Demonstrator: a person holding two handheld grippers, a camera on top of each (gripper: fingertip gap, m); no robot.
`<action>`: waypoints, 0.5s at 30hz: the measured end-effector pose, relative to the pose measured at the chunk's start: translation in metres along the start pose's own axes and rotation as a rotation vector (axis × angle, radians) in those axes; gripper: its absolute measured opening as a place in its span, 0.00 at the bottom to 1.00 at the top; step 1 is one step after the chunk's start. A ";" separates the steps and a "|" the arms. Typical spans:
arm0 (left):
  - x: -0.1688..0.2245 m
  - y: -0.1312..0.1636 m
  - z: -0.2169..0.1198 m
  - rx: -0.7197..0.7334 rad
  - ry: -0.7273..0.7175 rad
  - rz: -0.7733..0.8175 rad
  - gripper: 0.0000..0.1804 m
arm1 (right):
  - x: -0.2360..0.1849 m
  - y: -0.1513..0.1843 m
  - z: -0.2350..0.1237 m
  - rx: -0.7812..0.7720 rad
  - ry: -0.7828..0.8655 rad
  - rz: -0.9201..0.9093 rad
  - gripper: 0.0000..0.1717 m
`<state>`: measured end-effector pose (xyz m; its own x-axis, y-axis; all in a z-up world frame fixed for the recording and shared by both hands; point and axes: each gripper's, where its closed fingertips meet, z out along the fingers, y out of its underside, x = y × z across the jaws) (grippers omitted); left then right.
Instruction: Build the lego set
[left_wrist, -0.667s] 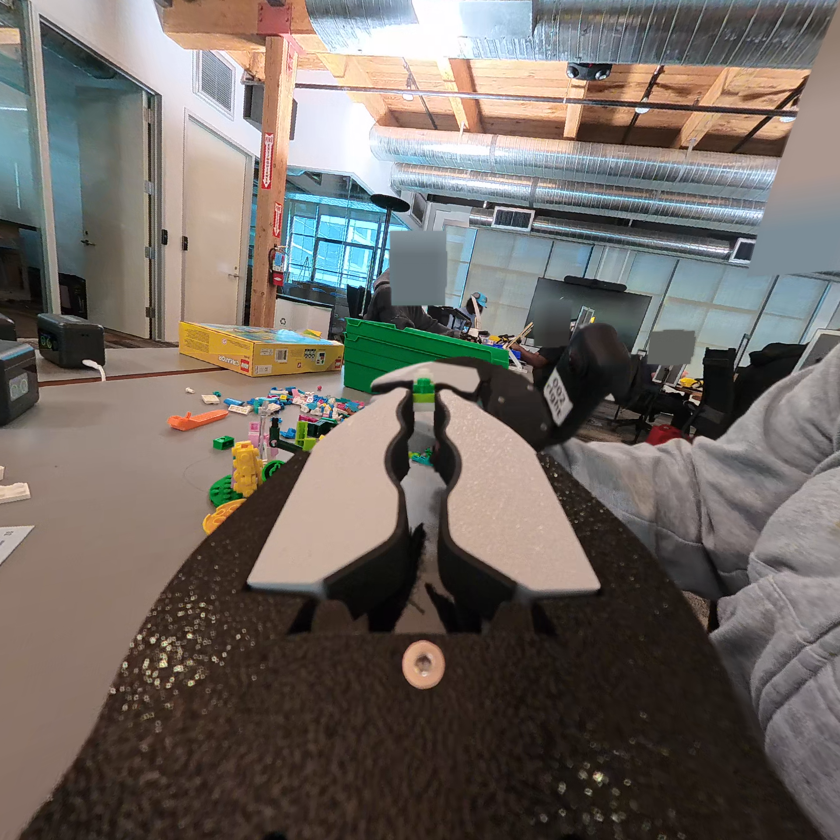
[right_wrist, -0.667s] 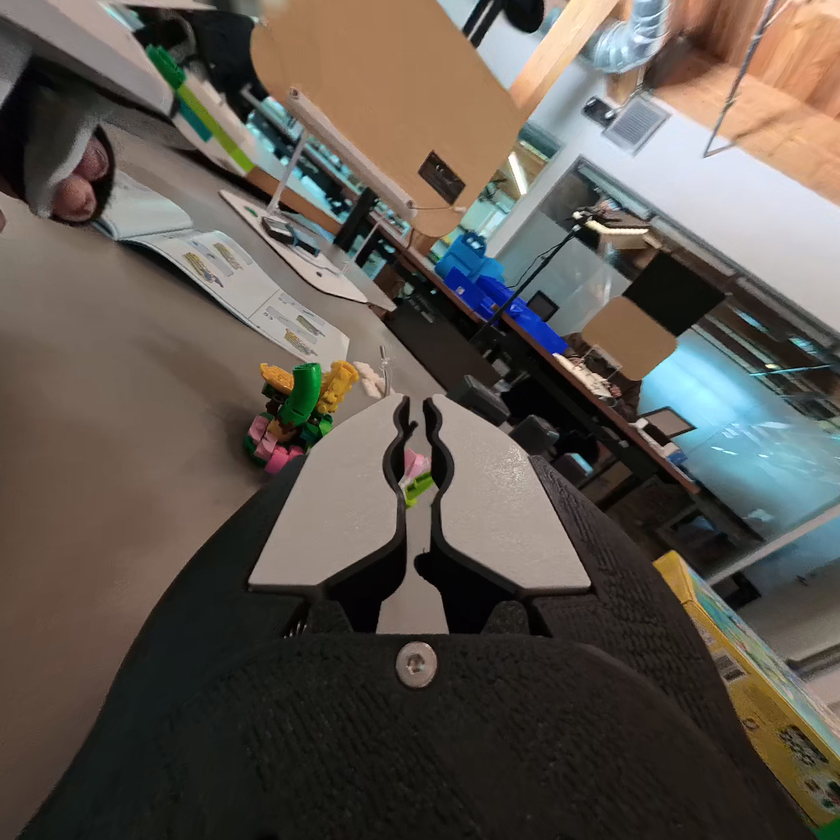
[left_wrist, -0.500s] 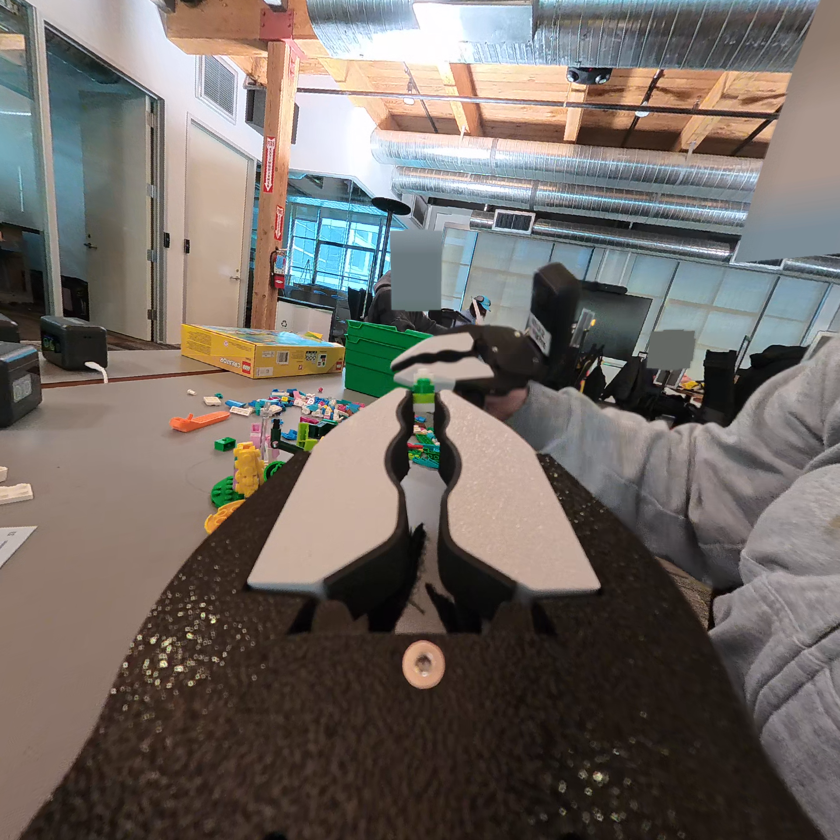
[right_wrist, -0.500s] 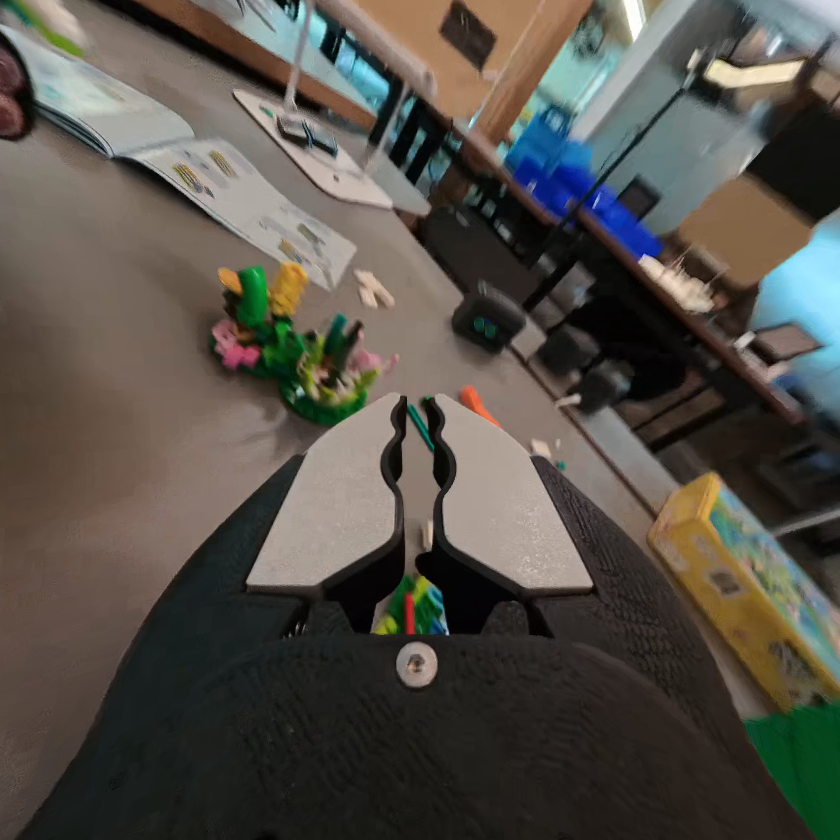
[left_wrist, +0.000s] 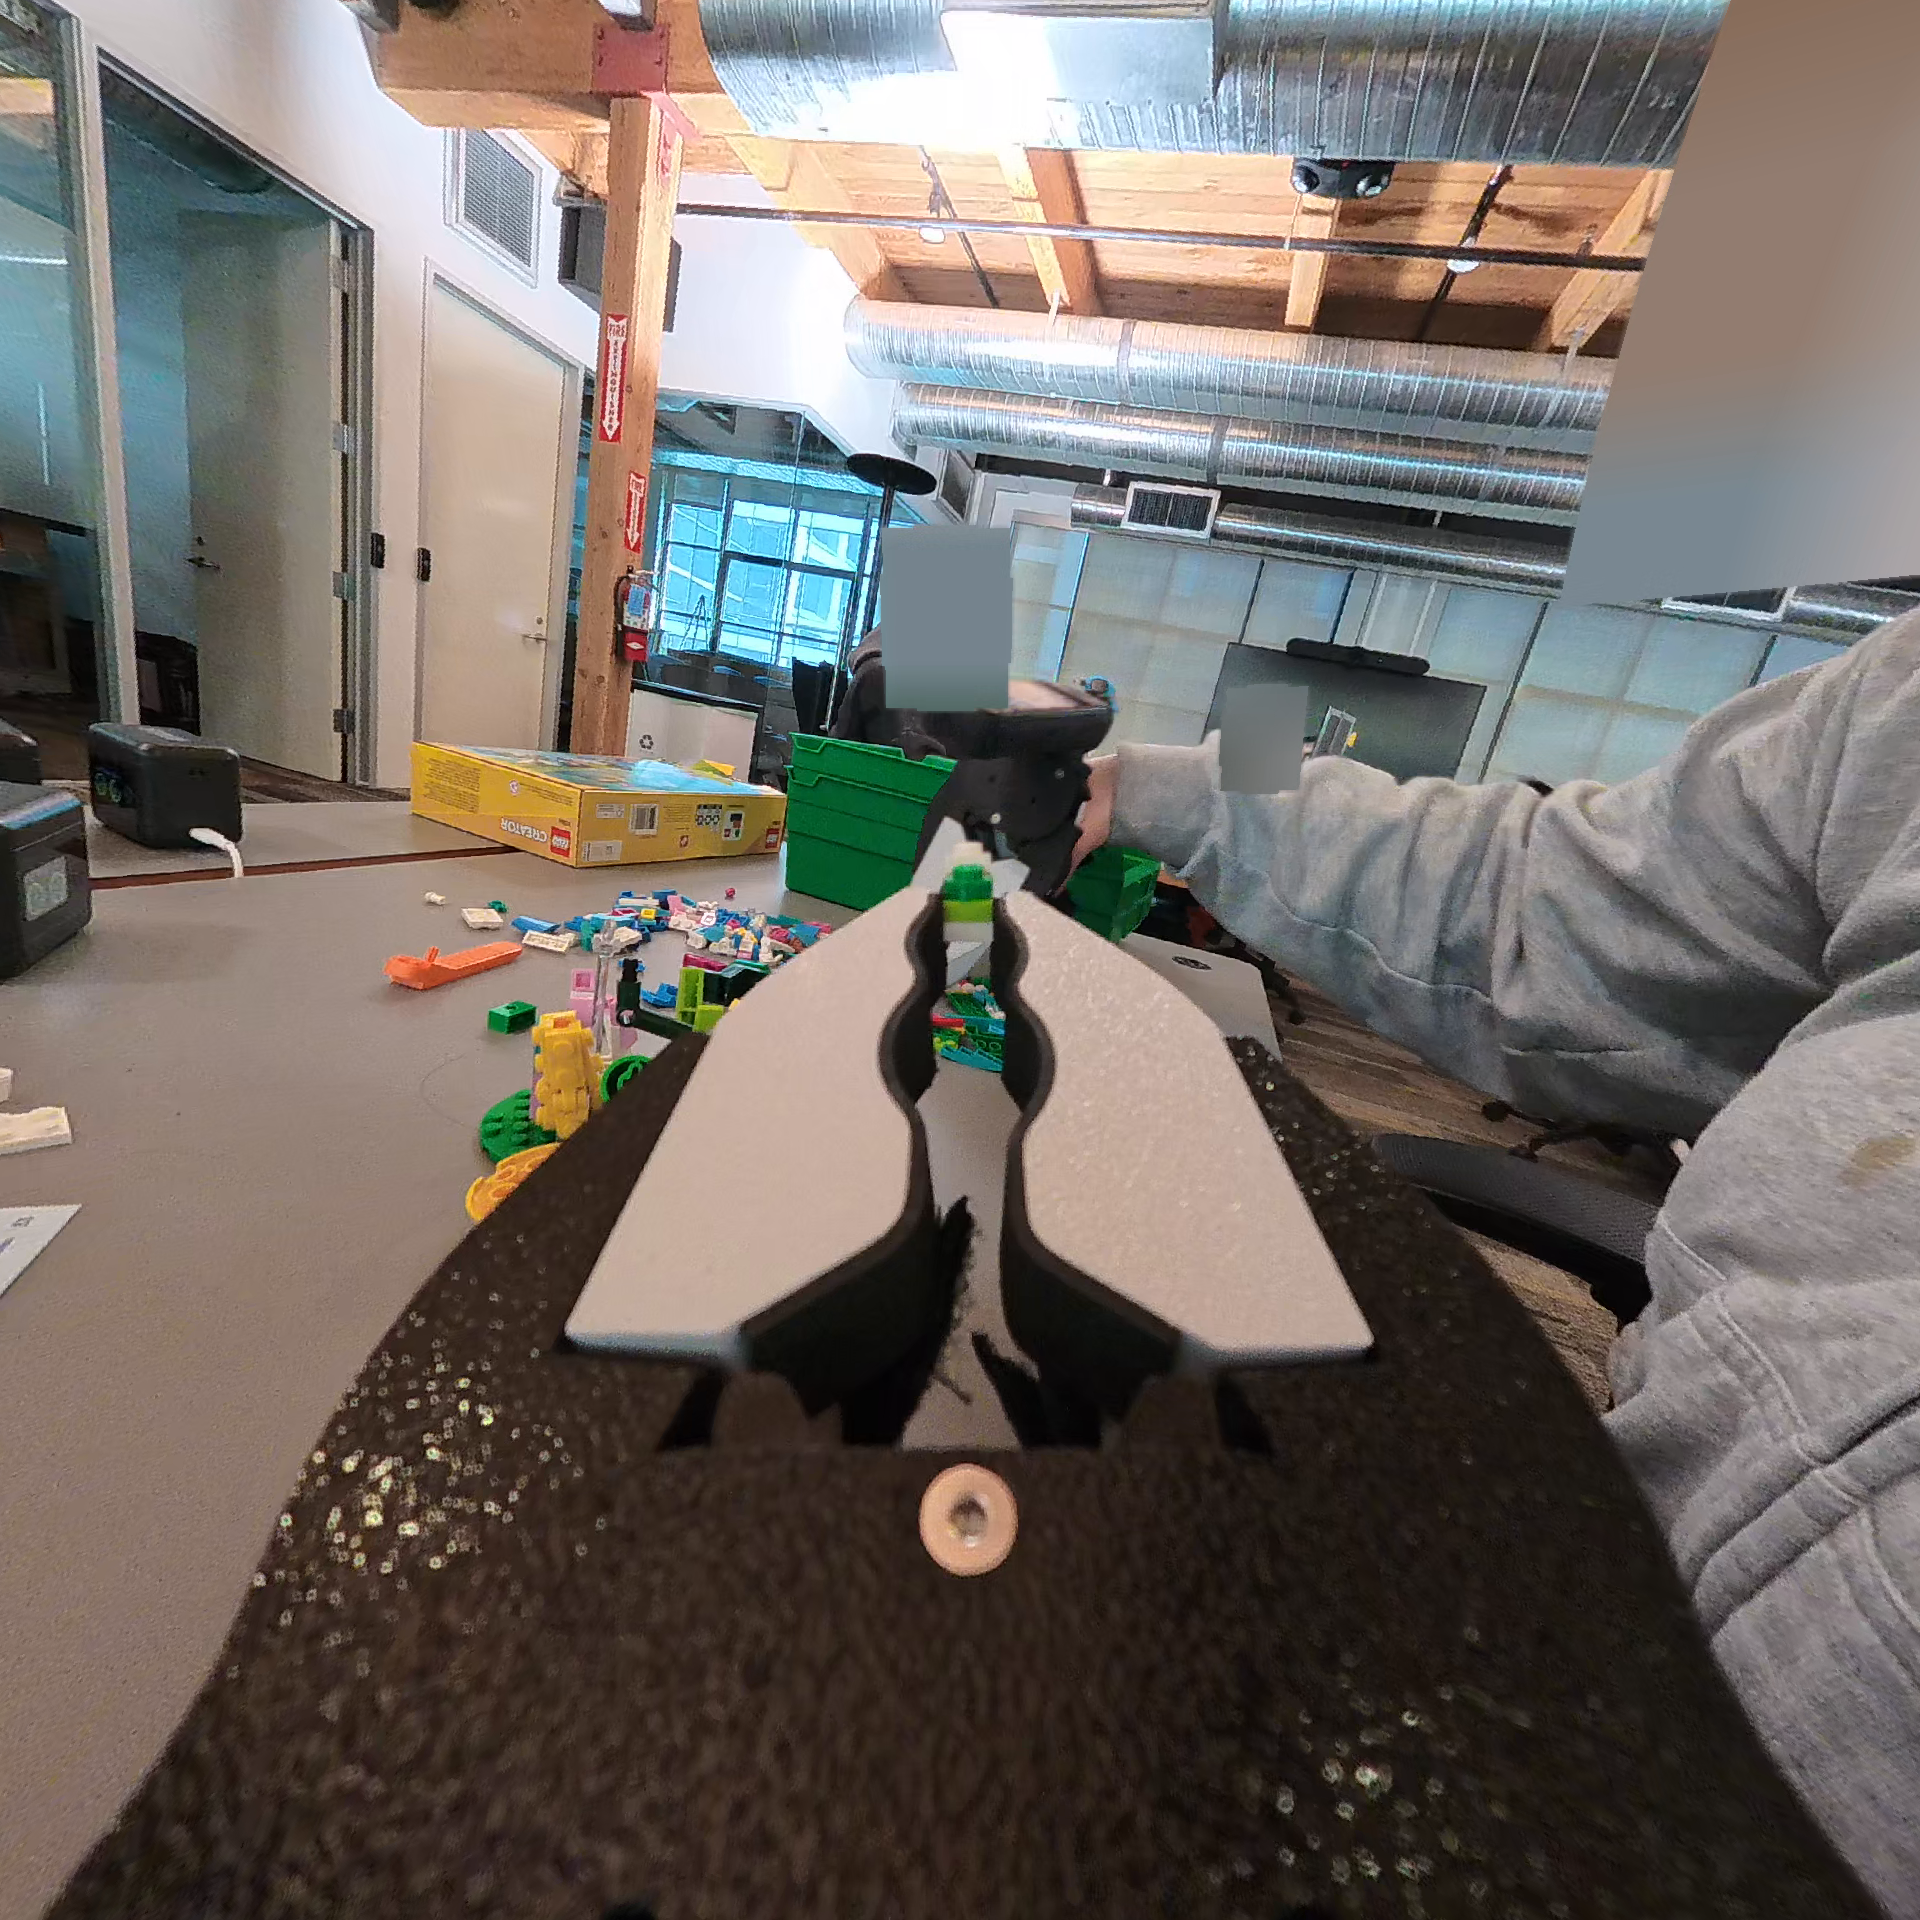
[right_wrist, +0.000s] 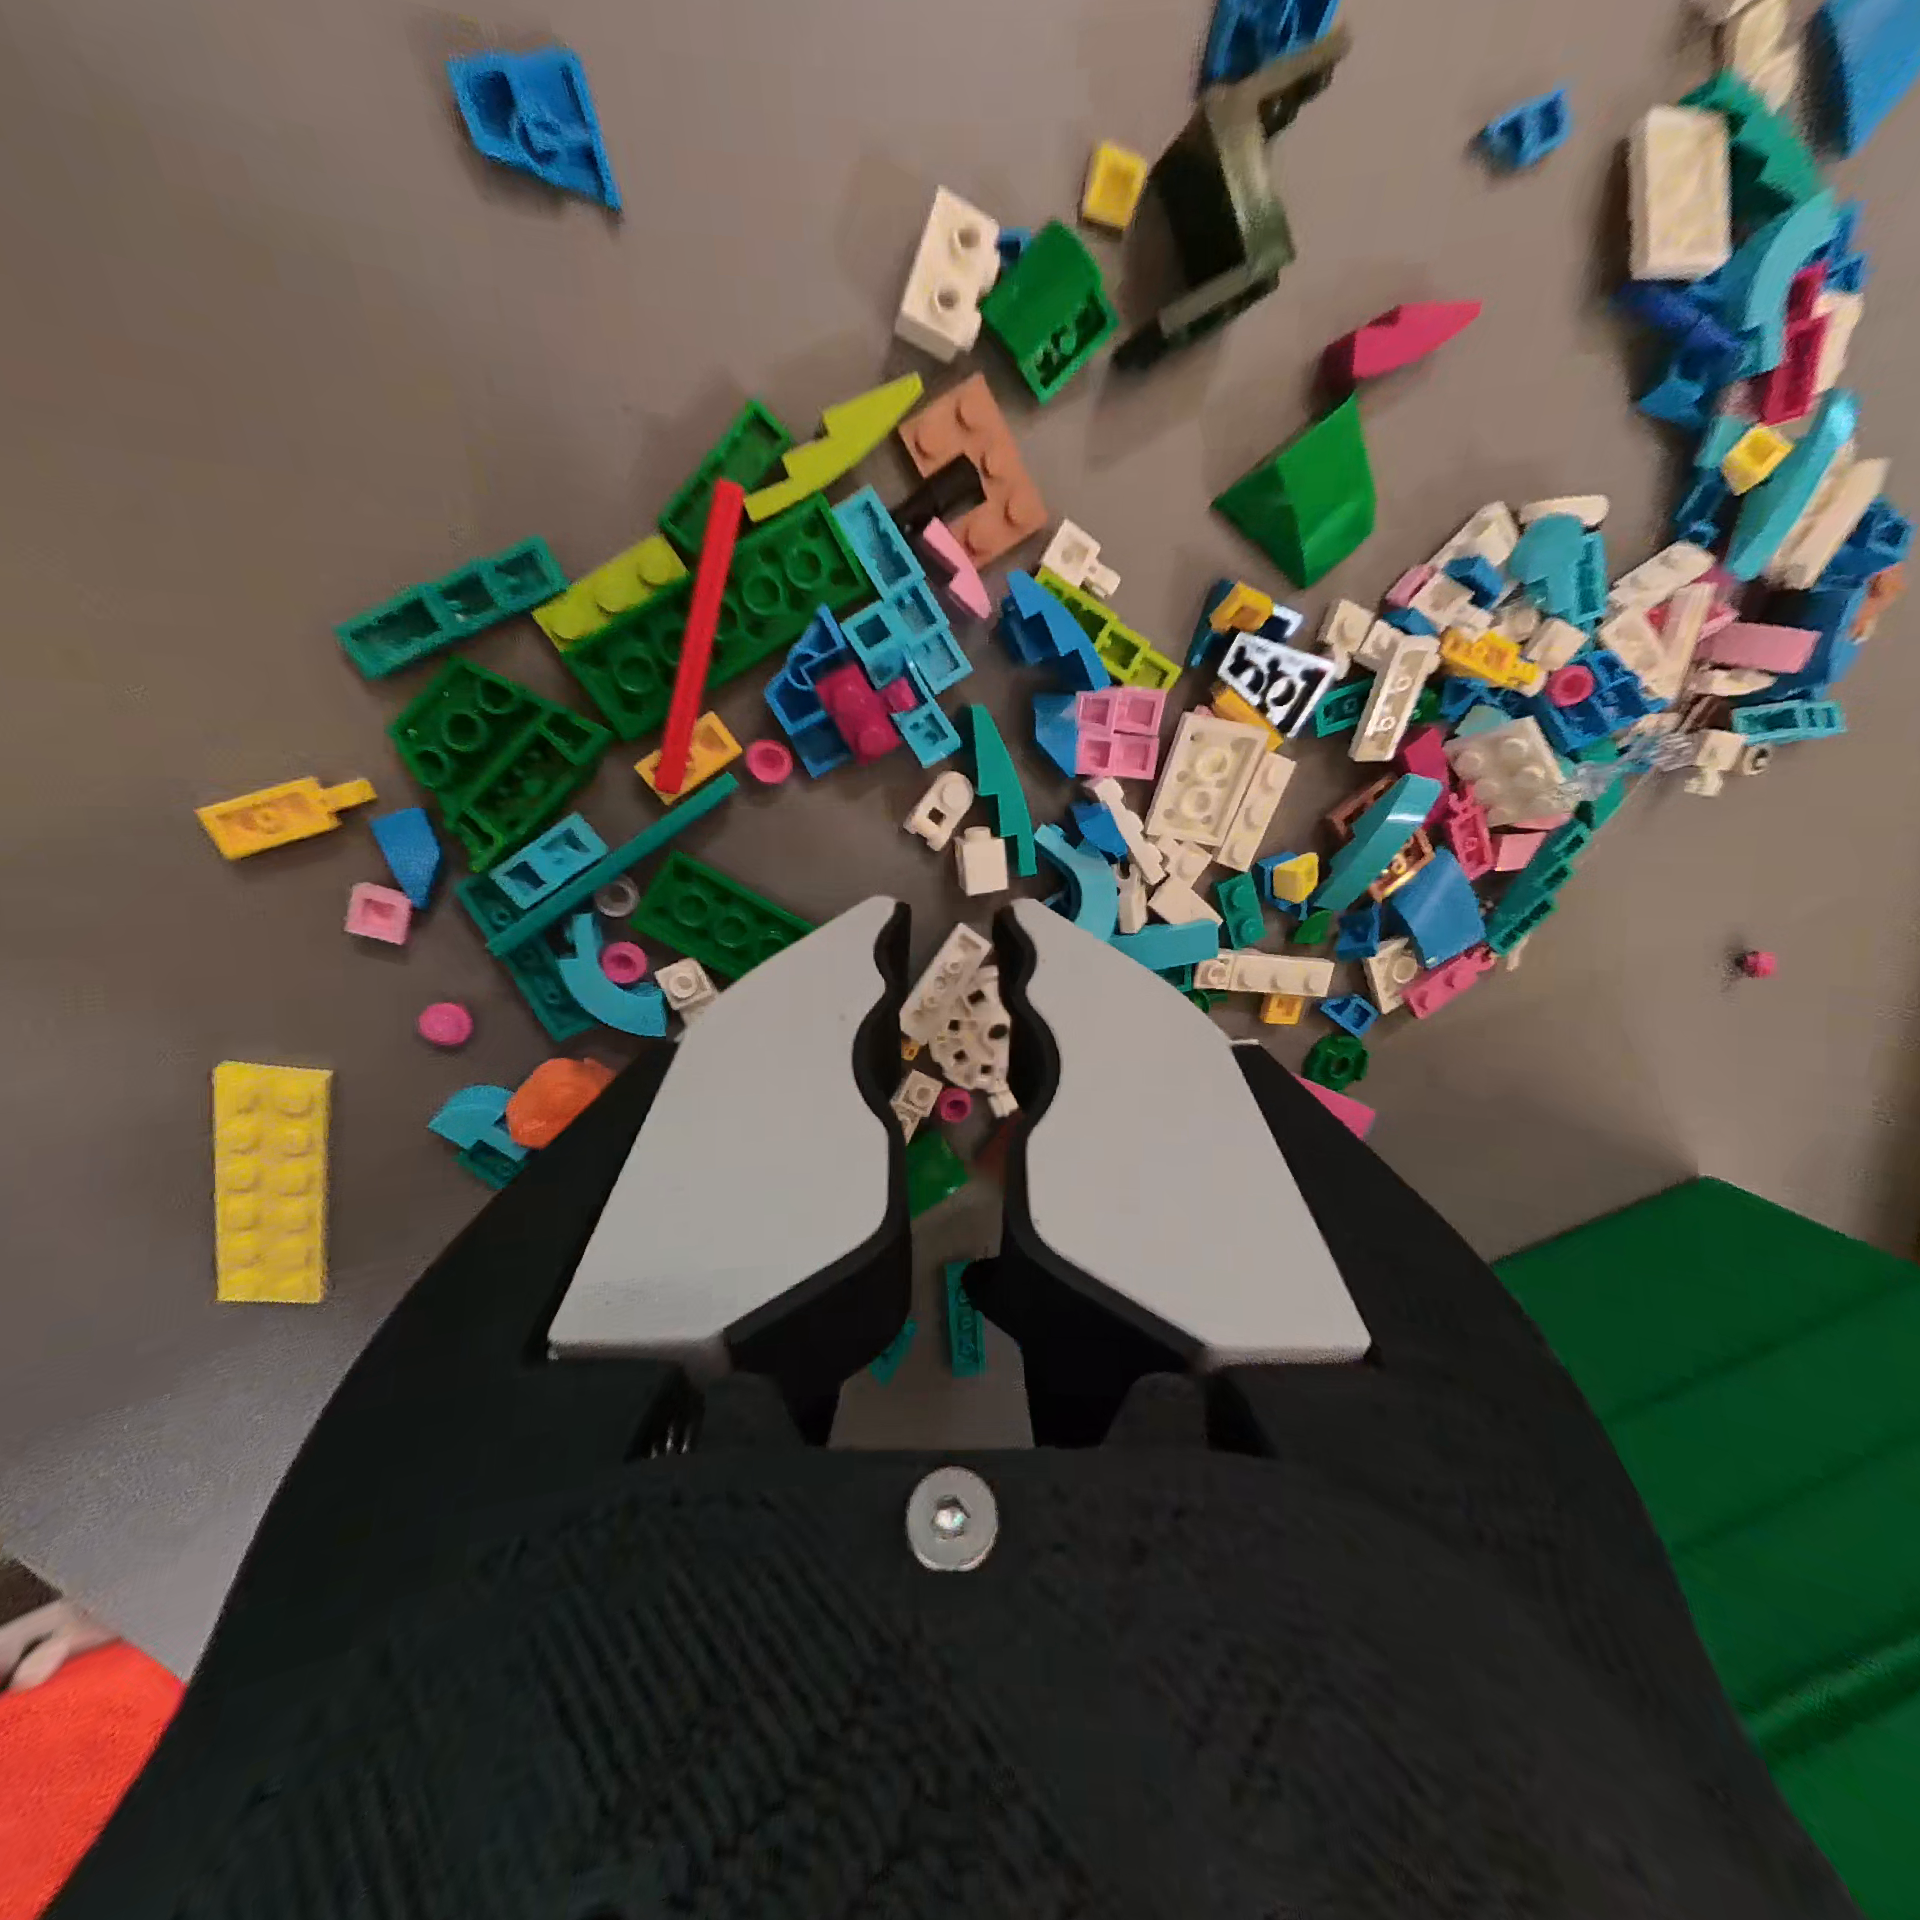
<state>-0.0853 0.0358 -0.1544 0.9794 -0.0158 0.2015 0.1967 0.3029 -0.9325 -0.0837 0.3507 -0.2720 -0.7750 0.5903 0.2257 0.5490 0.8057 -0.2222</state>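
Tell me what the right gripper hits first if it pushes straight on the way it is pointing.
Probably the small cluster of white bricks seen between the right gripper's open fingertips, lying in the loose brick pile on the grey table. How far below they lie is unclear.

Right gripper (right_wrist: 951, 920) jaws apart above scattered bricks (right_wrist: 1039, 665), grey table (right_wrist: 260, 364).

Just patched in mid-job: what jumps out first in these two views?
The left tool grips a small green and white brick stack at its tips, raised above the grey table. The right tool points straight down over a bright scatter of loose bricks, its tips apart above white pieces.
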 end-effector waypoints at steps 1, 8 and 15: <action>0.000 0.000 0.000 0.001 0.000 0.001 0.04 | 0.001 0.002 0.003 -0.021 -0.015 0.004 0.10; 0.000 -0.001 -0.001 0.008 0.001 -0.001 0.04 | 0.006 -0.003 0.013 -0.059 -0.058 0.020 0.06; 0.000 -0.001 -0.001 0.011 -0.001 0.000 0.04 | 0.000 -0.009 0.005 -0.035 -0.100 0.009 0.04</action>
<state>-0.0852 0.0343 -0.1536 0.9793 -0.0153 0.2020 0.1965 0.3130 -0.9292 -0.0901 0.3436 -0.2743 -0.7962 0.5915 0.1273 0.5657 0.8024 -0.1902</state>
